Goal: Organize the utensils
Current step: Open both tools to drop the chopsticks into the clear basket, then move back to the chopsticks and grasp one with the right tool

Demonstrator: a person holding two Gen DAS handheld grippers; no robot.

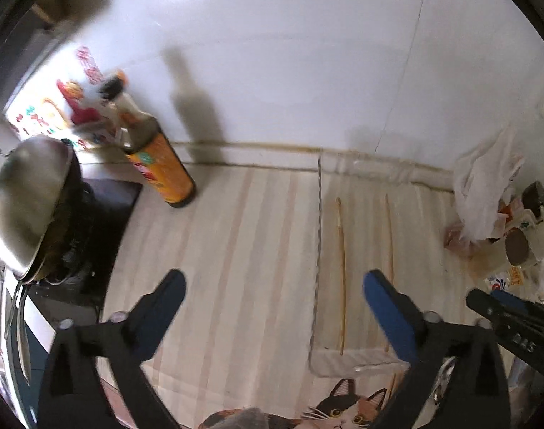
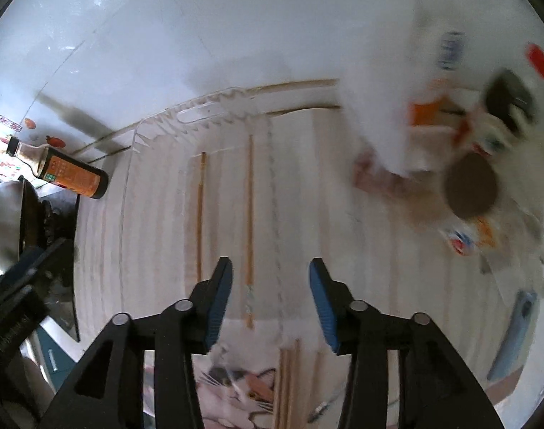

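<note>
Item: two chopsticks (image 1: pixel 342 271), wooden, lying parallel and apart inside a clear tray (image 1: pixel 350 363) on the striped counter (image 1: pixel 236 250). In the right wrist view the same pair (image 2: pixel 249 214) runs lengthwise away from you, with the tray's ribbed far wall near the white backsplash.

Left hand-held gripper (image 1: pixel 273 289): jaws spread wide, nothing between them. It hangs over bare counter just left of the tray; the nearer chopstick lies between its two fingers in the picture, closer to the right one, and touches neither.

Right hand-held gripper (image 2: pixel 270 287): jaws partly apart, empty. One chopstick ends just beside its left finger, the other lies further left.

Step in hand, as you judge it: a placement into the tray looks finished, with both tools free. More sticks (image 2: pixel 289 386) show below the tray's near edge on a cat-print mat (image 2: pixel 236 389); these appear still to be sorted.

Next move calls for: bringing one hand-held gripper back to those loose sticks, lining its fingers across a thin shaft, and closing low enough to catch it off the flat surface.

Also present: sauce bottle (image 1: pixel 161 168), steel pan (image 1: pixel 25 207) at the left; plastic bag (image 1: pixel 486 186) and cluttered jars at the right, blurred.
</note>
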